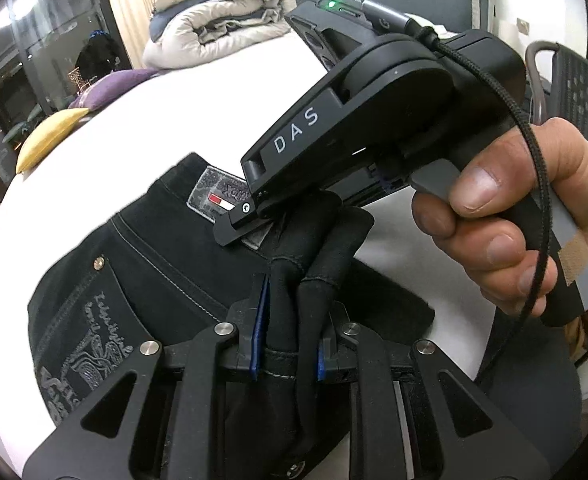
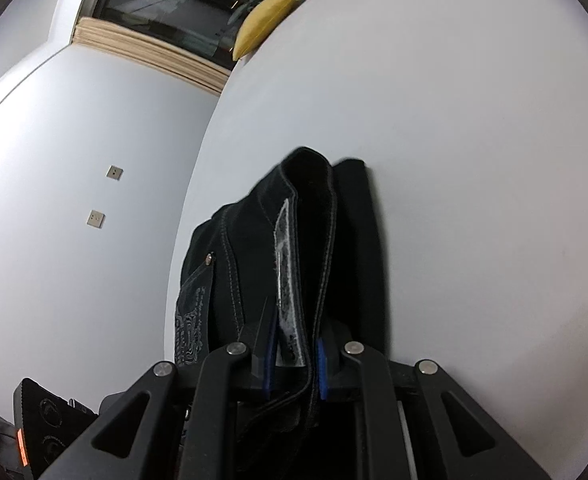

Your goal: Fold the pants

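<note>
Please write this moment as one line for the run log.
step: folding | left gripper: shut on pants | right gripper: shut on pants | surface: white table

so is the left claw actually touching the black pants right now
Touching. The left wrist view shows the left claw shut on bunched folds of the black pants, its blue pads pressed against the fabric on both sides.

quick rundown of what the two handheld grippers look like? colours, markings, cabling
Both are matte black with silver pivot rivets and blue pads on the fingers. The right gripper, seen from the left wrist camera, carries white "DAS" lettering, a green LED, a braided black cable, and a grey handle with tan tape, held by a bare hand. The left gripper shows matching linkage arms.
</note>
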A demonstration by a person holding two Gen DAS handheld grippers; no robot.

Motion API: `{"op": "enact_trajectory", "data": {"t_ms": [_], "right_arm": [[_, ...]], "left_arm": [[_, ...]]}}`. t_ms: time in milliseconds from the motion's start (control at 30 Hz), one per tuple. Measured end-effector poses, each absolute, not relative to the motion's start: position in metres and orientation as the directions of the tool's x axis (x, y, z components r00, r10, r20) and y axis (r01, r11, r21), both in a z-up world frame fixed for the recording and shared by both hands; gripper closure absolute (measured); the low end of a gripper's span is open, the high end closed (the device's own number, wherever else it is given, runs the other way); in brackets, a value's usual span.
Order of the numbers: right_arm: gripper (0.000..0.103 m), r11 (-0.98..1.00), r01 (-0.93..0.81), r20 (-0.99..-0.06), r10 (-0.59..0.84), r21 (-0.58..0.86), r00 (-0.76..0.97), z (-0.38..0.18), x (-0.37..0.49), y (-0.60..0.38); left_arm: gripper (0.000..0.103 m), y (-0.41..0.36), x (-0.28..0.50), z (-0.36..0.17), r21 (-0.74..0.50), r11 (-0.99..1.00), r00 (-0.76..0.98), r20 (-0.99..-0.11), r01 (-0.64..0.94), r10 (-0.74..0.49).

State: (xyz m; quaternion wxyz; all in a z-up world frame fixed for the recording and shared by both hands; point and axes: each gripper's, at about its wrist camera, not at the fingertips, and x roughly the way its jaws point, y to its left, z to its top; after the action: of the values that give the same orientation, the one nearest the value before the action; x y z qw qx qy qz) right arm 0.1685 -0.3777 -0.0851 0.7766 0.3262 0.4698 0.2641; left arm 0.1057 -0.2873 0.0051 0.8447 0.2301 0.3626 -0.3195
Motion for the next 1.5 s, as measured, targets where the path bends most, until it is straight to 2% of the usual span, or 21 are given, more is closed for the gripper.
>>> {"op": "enact_trajectory", "data": {"t_ms": [200,433,533,567,600,633,667,767,800,867,900,933,967,1067,1167,1200,1233,1367,1500], "right_arm": [[0.087,0.604,-0.068,-0.505,0.718,0.794,0.479,-0.103,0.151,-0.384],[0.088,0.593,-0.047,-0.495,0.71,0.804,0.501,-0.108,0.145,-0.385],[0.088,0.562,-0.076,-0.455,0.735,0.824,0.504,-0.111,0.145,-0.387],[0.087,0.56,-0.08,-0.452,0.737,0.825,0.503,-0.11,0.145,-0.387],[0.086,0.563,-0.081,-0.454,0.736,0.823,0.502,-0.11,0.145,-0.387],[0.084,0.567,-0.077,-0.46,0.733,0.82,0.502,-0.108,0.145,-0.386],[0.081,0.571,-0.073,-0.464,0.729,0.818,0.502,-0.106,0.145,-0.384],[0.068,0.626,-0.048,-0.505,0.67,0.778,0.544,-0.092,0.139,-0.388],[0.058,0.646,-0.032,-0.517,0.639,0.763,0.569,-0.086,0.136,-0.391],[0.055,0.698,0.031,-0.557,0.542,0.715,0.629,-0.07,0.126,-0.399],[0.063,0.699,0.019,-0.546,0.541,0.715,0.64,-0.064,0.122,-0.399],[0.076,0.691,-0.022,-0.52,0.563,0.722,0.643,-0.053,0.118,-0.392],[0.079,0.703,-0.05,-0.518,0.568,0.71,0.64,-0.045,0.116,-0.384],[0.083,0.772,-0.142,-0.574,0.569,0.619,0.589,-0.031,0.115,-0.342],[0.085,0.832,-0.111,-0.677,0.513,0.543,0.527,-0.051,0.122,-0.316],[0.098,0.848,-0.099,-0.701,0.491,0.521,0.518,-0.059,0.123,-0.312],[0.103,0.865,-0.092,-0.714,0.464,0.494,0.525,-0.066,0.122,-0.31],[0.103,0.832,-0.089,-0.661,0.496,0.548,0.562,-0.078,0.115,-0.318],[0.103,0.85,-0.091,-0.667,0.468,0.518,0.58,-0.08,0.113,-0.312]], "left_arm": [[0.085,-0.289,0.1,-0.003,0.179,0.666,0.532,-0.76,0.724,-0.373],[0.083,-0.284,0.085,-0.013,0.184,0.671,0.533,-0.764,0.719,-0.362],[0.072,-0.27,0.086,-0.003,0.083,0.679,0.47,-0.782,0.729,-0.409],[0.058,-0.263,0.085,0.001,0.045,0.68,0.448,-0.783,0.732,-0.43],[0.034,-0.252,0.083,0.008,-0.008,0.684,0.427,-0.777,0.73,-0.464],[0.029,-0.241,0.079,0.016,-0.046,0.689,0.42,-0.763,0.724,-0.492],[0.028,-0.226,0.074,0.027,-0.081,0.691,0.421,-0.741,0.718,-0.524],[0.028,-0.193,0.073,0.045,-0.096,0.714,0.449,-0.717,0.694,-0.533],[0.028,-0.18,0.078,0.049,-0.09,0.739,0.478,-0.709,0.668,-0.518],[0.029,-0.155,0.101,0.049,-0.073,0.792,0.526,-0.71,0.606,-0.468],[0.041,-0.149,0.11,0.048,-0.07,0.81,0.537,-0.715,0.582,-0.447],[0.049,-0.142,0.125,0.046,-0.069,0.827,0.544,-0.722,0.559,-0.428],[0.059,-0.136,0.141,0.043,-0.058,0.842,0.551,-0.732,0.537,-0.401],[0.07,-0.132,0.187,0.025,-0.008,0.869,0.53,-0.79,0.495,-0.309],[0.07,-0.13,0.187,0.008,0.01,0.871,0.531,-0.796,0.492,-0.291],[0.07,-0.131,0.18,0.005,0.034,0.867,0.546,-0.788,0.498,-0.283],[0.07,-0.133,0.173,0.003,0.049,0.863,0.556,-0.783,0.503,-0.279],[0.068,-0.132,0.135,-0.002,0.1,0.84,0.585,-0.761,0.534,-0.281],[0.068,-0.134,0.098,-0.013,0.217,0.807,0.654,-0.713,0.549,-0.253]]}}
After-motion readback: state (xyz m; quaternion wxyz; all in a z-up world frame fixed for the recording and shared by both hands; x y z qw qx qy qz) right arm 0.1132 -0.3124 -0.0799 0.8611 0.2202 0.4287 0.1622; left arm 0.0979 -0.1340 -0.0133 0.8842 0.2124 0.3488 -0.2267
